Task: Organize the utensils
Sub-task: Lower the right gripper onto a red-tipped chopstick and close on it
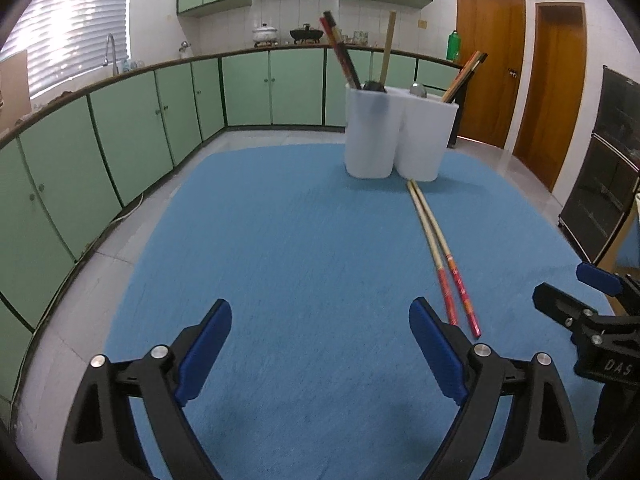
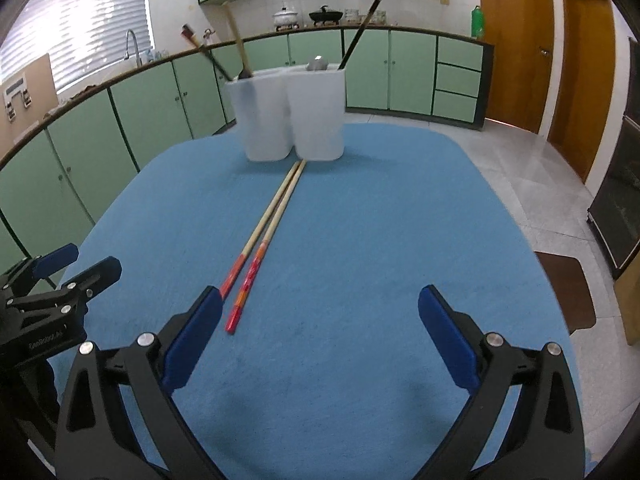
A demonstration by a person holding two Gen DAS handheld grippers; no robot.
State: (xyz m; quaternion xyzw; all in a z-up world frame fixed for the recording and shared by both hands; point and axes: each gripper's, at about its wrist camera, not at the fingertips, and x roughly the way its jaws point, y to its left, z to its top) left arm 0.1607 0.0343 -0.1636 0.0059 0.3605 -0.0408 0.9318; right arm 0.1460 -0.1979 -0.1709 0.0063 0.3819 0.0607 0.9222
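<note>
While both tools hover over the blue tabletop (image 2: 360,240), each is released with nothing between its jaws: left tool (image 1: 320,340), right tool (image 2: 320,320). Two chopsticks (image 2: 268,236) lie side by side on the tabletop, red ends near the right tool at 11 o'clock, tips just beside the white holder (image 2: 296,116) at 12 o'clock, which contains upright utensils.

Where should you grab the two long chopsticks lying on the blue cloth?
Probably at the red painted ends of the pair of long wooden chopsticks, which lie side by side on the flat blue cloth. Those ends are nearest and clear of the white plastic two-cup utensil holder. Come from above, fingers across both sticks, with the open right tool just beside them.
</note>
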